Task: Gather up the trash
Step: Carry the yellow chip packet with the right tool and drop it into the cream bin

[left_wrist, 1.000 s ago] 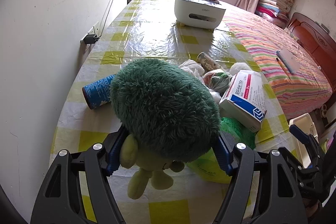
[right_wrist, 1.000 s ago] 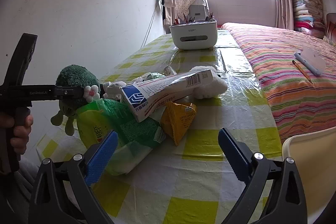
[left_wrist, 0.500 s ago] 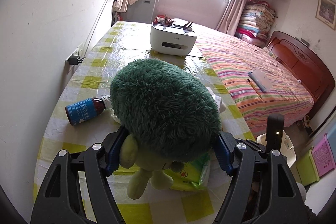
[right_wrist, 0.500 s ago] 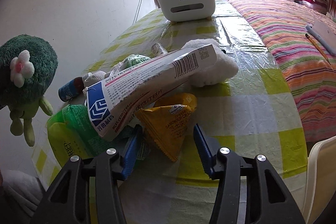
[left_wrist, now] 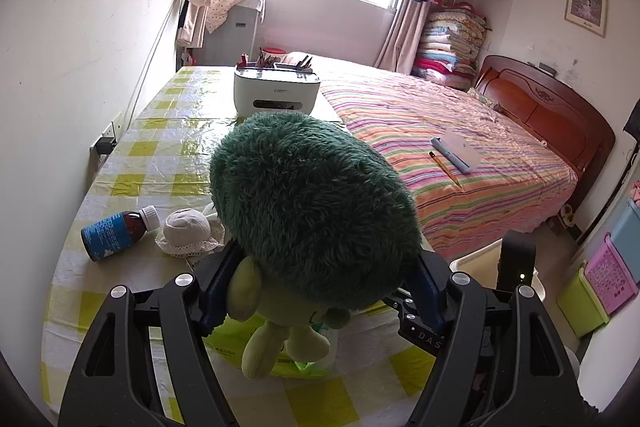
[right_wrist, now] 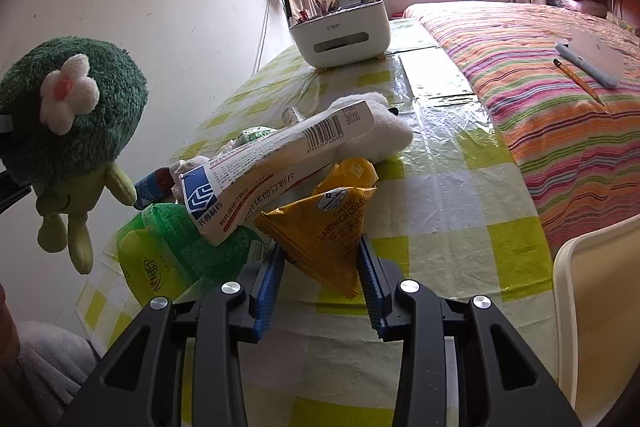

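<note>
Holding the plush [left_wrist: 312, 215] clear of the table [left_wrist: 160, 163], the left gripper [left_wrist: 320, 287] clamps its head, likely to uncover the litter beneath. To its right, the right gripper [right_wrist: 322, 279] is closing on the yellow wrapper [right_wrist: 324, 227], pads touching its sides; carton [right_wrist: 280, 163] lies just behind.

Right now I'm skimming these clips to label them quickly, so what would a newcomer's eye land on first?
The green plush toy fills the left wrist view, gripped by the left gripper and hanging clear above the checked table. In the right wrist view the right gripper is closing on a yellow cracker packet at the near edge of the trash heap, with a white medicine box lying just behind it.
</note>
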`<action>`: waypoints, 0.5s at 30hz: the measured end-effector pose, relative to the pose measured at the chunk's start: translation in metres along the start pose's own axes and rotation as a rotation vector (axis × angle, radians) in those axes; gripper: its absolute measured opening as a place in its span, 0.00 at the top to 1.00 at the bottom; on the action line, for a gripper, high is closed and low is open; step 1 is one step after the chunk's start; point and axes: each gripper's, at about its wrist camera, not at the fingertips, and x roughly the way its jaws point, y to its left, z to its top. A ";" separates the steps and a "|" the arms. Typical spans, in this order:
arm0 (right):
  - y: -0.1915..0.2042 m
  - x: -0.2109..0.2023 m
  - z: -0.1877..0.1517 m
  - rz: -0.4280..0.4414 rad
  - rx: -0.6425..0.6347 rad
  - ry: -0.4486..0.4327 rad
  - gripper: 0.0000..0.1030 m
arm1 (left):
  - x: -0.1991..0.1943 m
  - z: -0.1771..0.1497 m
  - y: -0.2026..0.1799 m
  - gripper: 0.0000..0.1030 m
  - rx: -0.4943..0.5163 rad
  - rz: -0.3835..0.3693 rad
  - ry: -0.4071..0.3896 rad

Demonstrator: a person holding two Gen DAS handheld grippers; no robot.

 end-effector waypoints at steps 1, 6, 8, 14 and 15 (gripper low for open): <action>-0.002 -0.006 -0.002 -0.009 -0.003 -0.015 0.65 | 0.000 -0.002 -0.002 0.31 0.004 -0.002 -0.001; -0.018 -0.034 -0.011 -0.031 0.021 -0.077 0.65 | 0.001 -0.007 -0.011 0.31 0.023 -0.010 -0.009; -0.025 -0.043 -0.014 -0.041 0.040 -0.099 0.65 | 0.002 -0.009 -0.017 0.31 0.032 -0.018 -0.009; -0.045 -0.060 -0.019 -0.070 0.098 -0.152 0.65 | 0.005 -0.019 -0.034 0.31 0.064 -0.034 -0.009; -0.047 -0.064 -0.019 -0.078 0.101 -0.165 0.65 | 0.007 -0.021 -0.037 0.31 0.067 -0.038 -0.006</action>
